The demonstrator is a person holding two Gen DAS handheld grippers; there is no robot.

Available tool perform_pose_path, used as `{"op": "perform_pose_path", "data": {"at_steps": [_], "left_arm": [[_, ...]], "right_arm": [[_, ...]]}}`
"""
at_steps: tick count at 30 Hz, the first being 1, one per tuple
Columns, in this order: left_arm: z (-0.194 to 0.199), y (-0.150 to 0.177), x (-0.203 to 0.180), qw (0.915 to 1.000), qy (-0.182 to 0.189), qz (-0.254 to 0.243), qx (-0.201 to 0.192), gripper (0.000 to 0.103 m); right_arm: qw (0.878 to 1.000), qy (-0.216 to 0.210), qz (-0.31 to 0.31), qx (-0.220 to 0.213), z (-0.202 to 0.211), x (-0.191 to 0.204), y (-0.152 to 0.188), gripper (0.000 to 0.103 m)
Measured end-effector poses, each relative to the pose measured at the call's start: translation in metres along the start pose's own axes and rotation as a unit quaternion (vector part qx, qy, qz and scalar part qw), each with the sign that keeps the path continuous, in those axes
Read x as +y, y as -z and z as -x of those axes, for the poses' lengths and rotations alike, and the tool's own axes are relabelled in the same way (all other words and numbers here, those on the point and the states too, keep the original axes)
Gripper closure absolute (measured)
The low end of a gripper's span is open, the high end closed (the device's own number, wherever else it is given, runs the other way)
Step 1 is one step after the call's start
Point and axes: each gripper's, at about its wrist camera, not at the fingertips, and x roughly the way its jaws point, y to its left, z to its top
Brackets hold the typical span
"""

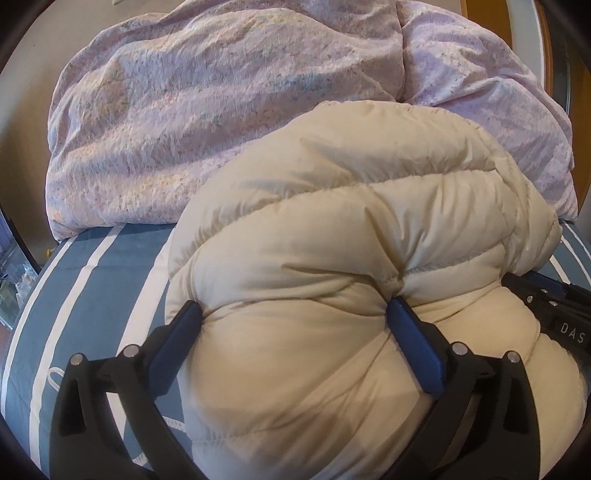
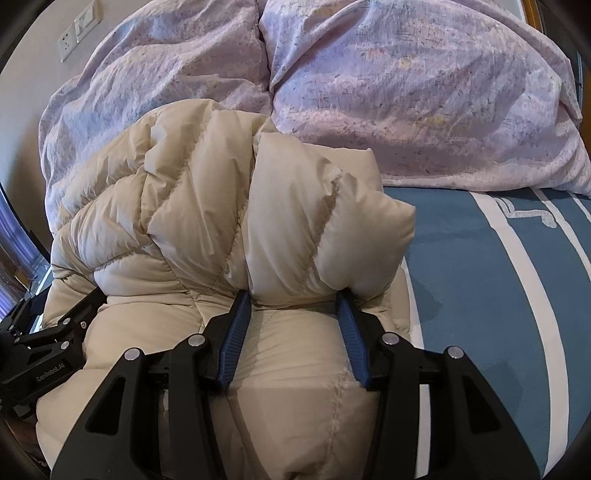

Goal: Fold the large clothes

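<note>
While bunched into a thick roll on the blue striped bedsheet (image 2: 480, 258), cream puffer jacket (image 1: 351, 229) pressing back against lilac duvet (image 1: 221, 110). Left gripper (image 1: 295, 314) spread wide, blue pads sunk into a fat quilted fold and clamping it. Right gripper (image 2: 295, 299) narrower, pinching a raised flap at the jacket's right edge; same gripper visible at the right margin of the left view. Wall socket (image 2: 77, 33) at upper left of right view.
</note>
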Motion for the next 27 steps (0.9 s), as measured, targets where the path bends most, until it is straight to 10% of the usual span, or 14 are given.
{"op": "perform_pose_path", "data": {"at_steps": [27], "left_arm": [[-0.0048, -0.0012, 0.0001, 0.9999, -0.013, 0.003, 0.010, 0.002]], "right_arm": [[1.000, -0.022, -0.019, 0.002, -0.0063, -0.0040, -0.0056, 0.051]]}}
